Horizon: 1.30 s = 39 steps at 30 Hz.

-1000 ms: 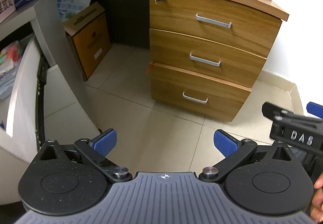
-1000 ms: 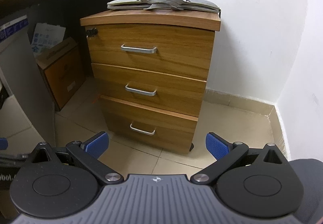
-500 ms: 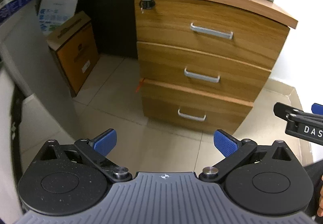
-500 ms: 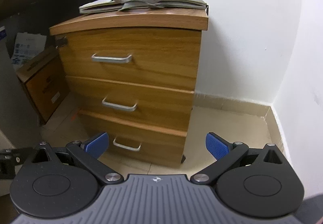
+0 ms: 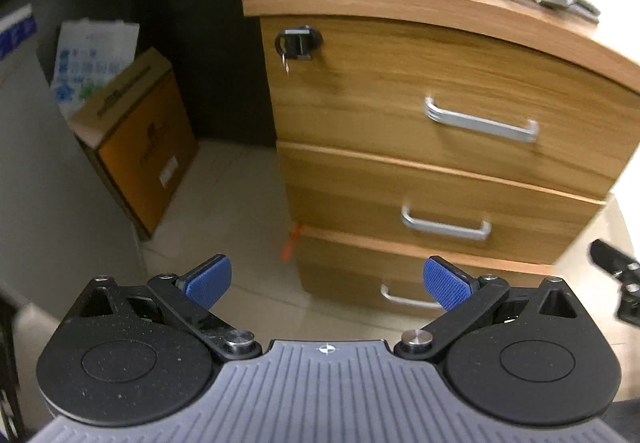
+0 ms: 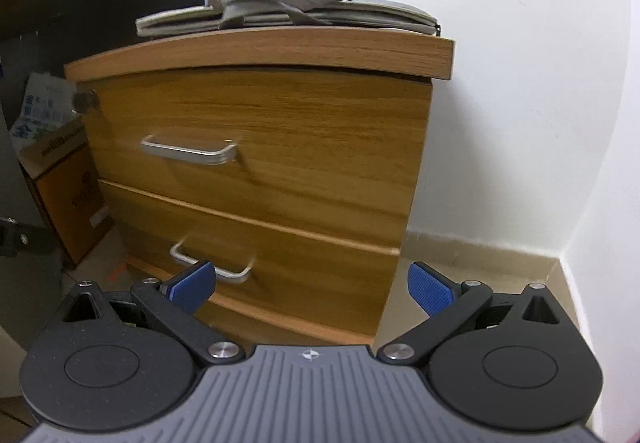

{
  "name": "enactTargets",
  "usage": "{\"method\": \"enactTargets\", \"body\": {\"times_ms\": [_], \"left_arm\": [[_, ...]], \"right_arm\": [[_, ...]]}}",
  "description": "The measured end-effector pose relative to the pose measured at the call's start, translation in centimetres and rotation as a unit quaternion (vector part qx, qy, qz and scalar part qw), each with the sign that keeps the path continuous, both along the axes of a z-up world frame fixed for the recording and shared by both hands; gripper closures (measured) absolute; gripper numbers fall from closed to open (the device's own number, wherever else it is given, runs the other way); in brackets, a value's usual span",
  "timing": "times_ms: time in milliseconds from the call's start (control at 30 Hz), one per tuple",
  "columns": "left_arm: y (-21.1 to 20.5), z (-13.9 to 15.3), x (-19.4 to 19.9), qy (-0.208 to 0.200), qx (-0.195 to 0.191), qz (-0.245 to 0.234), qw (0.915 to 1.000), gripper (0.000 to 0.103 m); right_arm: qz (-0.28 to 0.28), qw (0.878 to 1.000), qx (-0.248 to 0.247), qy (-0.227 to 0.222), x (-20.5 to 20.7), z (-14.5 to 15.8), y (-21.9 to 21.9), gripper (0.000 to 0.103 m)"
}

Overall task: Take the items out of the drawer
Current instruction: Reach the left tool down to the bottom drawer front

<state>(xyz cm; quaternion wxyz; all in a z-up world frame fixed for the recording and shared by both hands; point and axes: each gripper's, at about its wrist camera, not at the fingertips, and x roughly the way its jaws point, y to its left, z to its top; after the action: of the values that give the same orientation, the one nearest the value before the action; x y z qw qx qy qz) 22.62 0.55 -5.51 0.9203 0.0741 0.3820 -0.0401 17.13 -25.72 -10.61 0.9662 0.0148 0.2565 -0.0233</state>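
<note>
Both tools have closed in on the cabinet [image 5: 440,147], which now fills each frame; its three drawers sit shut; left tool [image 5: 326,281] and right tool [image 6: 310,285] gape wide, empty; a handle [image 6: 188,151] seems next.

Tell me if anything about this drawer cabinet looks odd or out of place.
One thing: a thin orange strip sticks out at the cabinet's left edge, between the middle drawer and bottom drawer. All drawers look closed.

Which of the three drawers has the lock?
The top drawer: a black lock with a key sits at its upper left corner. The middle drawer and bottom drawer show only handles.
</note>
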Motion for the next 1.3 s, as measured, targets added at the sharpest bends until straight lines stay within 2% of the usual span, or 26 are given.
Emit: {"method": "enactTargets", "body": {"times_ms": [133,300,467,600,733,1100,1200,1300], "left_arm": [[0.2,-1.3,2.4,-0.017,0.038,-0.041,0.9983,0.000],[1.7,-4.1,5.0,-0.019,0.042,-0.111,0.9928,0.000],[4.0,-6.9,7.9,-0.014,0.033,-0.111,0.9931,0.000],[5.6,-7.8,9.9,-0.020,0.009,-0.121,0.9924,0.000],[5.7,-7.8,11.5,-0.030,-0.009,-0.151,0.9880,0.000],[6.0,-7.4,15.4,-0.054,-0.060,-0.230,0.9699,0.000],[5.9,-7.4,15.9,-0.036,-0.081,-0.242,0.9663,0.001],[5.5,-7.5,15.8,-0.023,-0.086,-0.255,0.9627,0.005]], "right_arm": [[-0.001,1.000,0.003,0.011,2.4,-1.0,-1.6,0.000],[-0.009,1.000,0.005,0.025,4.7,-2.5,-3.2,0.000],[-0.019,0.999,0.014,0.027,6.4,-3.8,-3.9,0.000],[-0.017,0.999,0.002,0.029,7.5,-4.4,-3.5,0.000],[-0.013,0.999,0.022,0.035,8.0,-4.9,-3.2,0.000],[-0.010,0.999,0.037,0.035,8.2,-5.6,-3.1,0.000],[-0.007,0.999,0.028,0.035,8.1,-5.9,-3.0,0.000],[-0.010,0.999,0.040,0.032,8.1,-5.9,-3.2,0.000]]}}
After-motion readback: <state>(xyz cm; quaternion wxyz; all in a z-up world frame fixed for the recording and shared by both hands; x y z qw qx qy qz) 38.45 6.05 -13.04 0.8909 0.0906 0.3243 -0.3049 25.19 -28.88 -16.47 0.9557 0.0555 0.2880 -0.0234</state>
